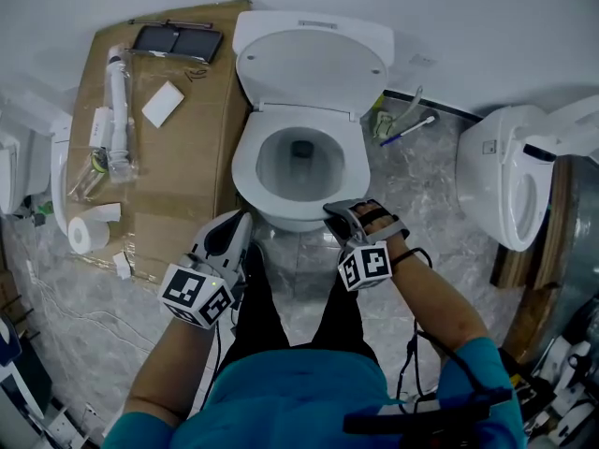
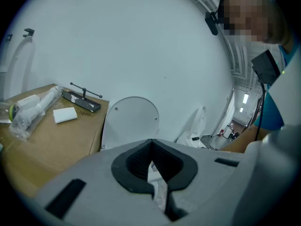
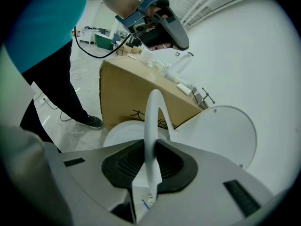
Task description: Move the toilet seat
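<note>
Over bowl (image 1: 277, 165), right hand-held gripper (image 3: 150, 169) down-angled, clamping seat (image 3: 152, 119)

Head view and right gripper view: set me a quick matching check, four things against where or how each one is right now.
Things:
1. toilet lid
2. toilet seat
3. pipe in a plastic bag
4. second toilet

Places or states:
A. lying on the cardboard box
B. clamped in the right gripper jaws
C. on the floor at the far right
D. raised behind the bowl

Pairs: 1-D, 2-B, 3-A, 4-C
</note>
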